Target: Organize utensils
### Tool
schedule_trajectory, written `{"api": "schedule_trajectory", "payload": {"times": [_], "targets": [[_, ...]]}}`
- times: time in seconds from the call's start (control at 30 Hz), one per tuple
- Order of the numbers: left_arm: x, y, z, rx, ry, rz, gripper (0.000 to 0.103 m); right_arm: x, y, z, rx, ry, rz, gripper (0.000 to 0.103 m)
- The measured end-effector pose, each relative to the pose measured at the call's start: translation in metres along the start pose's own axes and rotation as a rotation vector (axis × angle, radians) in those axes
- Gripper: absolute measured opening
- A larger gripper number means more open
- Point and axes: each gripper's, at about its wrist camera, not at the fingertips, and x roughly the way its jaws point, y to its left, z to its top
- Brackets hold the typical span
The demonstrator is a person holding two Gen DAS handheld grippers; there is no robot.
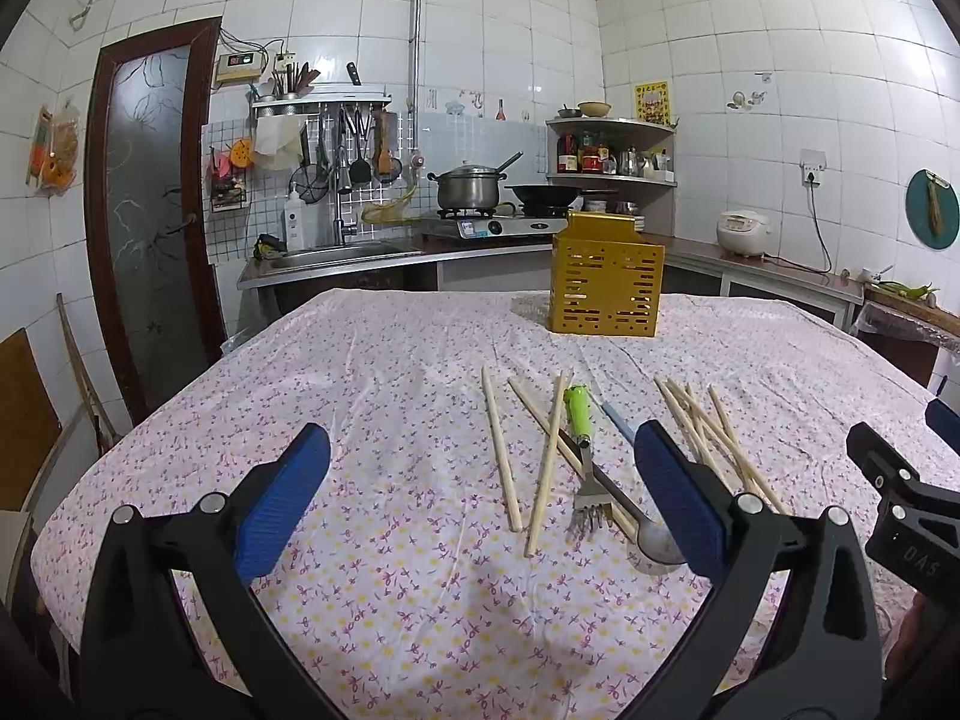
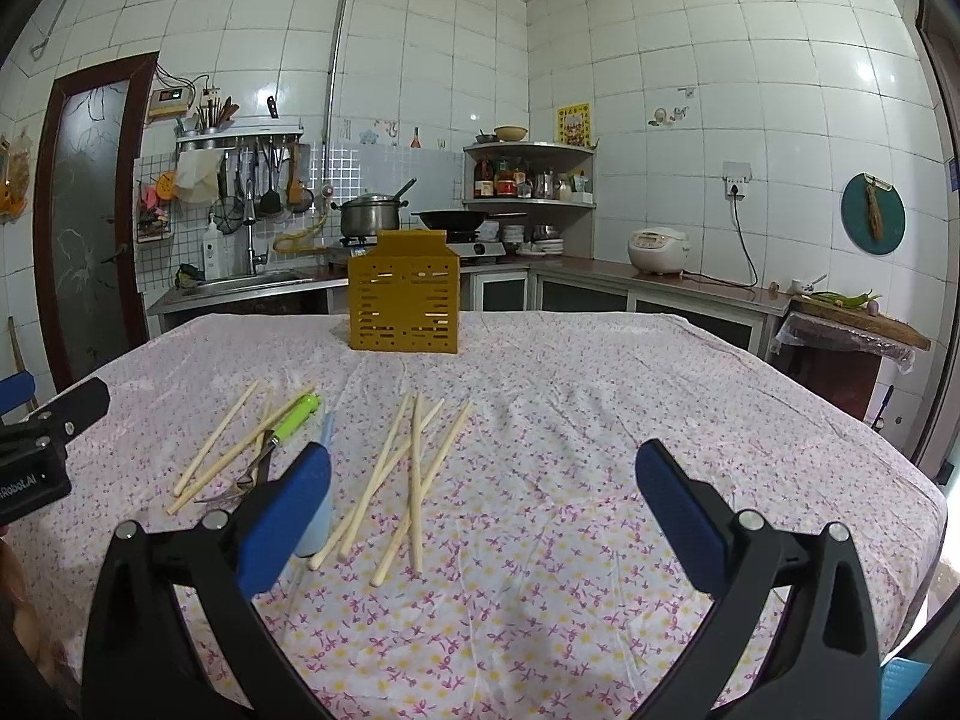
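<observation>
Hovering wide open and empty, the left gripper (image 1: 480,492) and right gripper (image 2: 483,498) face chopsticks (image 2: 414,480) scattered before the yellow utensil holder (image 2: 403,294).

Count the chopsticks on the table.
7 chopsticks. Three lie beside and under the green-handled fork. Four lie crossed in a pile to its right, partly behind the left gripper in that view, so another could be hidden.

Right gripper (image 1: 900,516), right edge of the left wrist view: pale letters "DAS" on its black body.
Left gripper (image 2: 36,456), left edge of the right wrist view: white lettering "Robot.AI", its start cut off.
Yellow wall poster (image 2: 574,125), upper centre: print too small to read.
</observation>
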Motion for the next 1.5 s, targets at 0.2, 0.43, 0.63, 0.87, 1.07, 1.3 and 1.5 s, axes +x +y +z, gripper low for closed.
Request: {"api": "schedule_trajectory", "payload": {"times": [0.2, 0.43, 0.63, 0.87, 1.07, 1.3, 1.5], "targets": [[0.0, 0.0, 0.0, -0.001, -0.001, 0.0, 0.098, 0.0, -0.001, 0.001, 0.004, -0.003, -0.004, 0.099], [0.003, 0.0, -0.001, -0.001, -0.001, -0.001, 0.098, 0.0, -0.007, 0.0, 0.019, -0.002, -0.008, 0.099], [0.004, -0.001, -0.001, 0.001, -0.003, 0.003, 0.098, 0.001, -0.01, 0.001, 0.028, 0.002, -0.012, 0.099], [0.007, -0.001, -0.002, 0.002, 0.004, 0.002, 0.098, 0.001, -0.01, 0.001, 0.028, 0.001, -0.012, 0.099], [0.008, -0.001, -0.001, 0.003, 0.005, 0.004, 0.098, 0.002, -0.011, 0.002, 0.03, 0.002, -0.012, 0.099], [0.008, -0.001, -0.002, 0.004, 0.005, 0.004, 0.098, 0.002, -0.012, 0.002, 0.031, 0.003, -0.01, 0.099], [0.009, -0.001, -0.002, 0.004, 0.005, 0.006, 0.098, 0.002, -0.012, 0.002, 0.031, 0.001, -0.01, 0.099]]}}
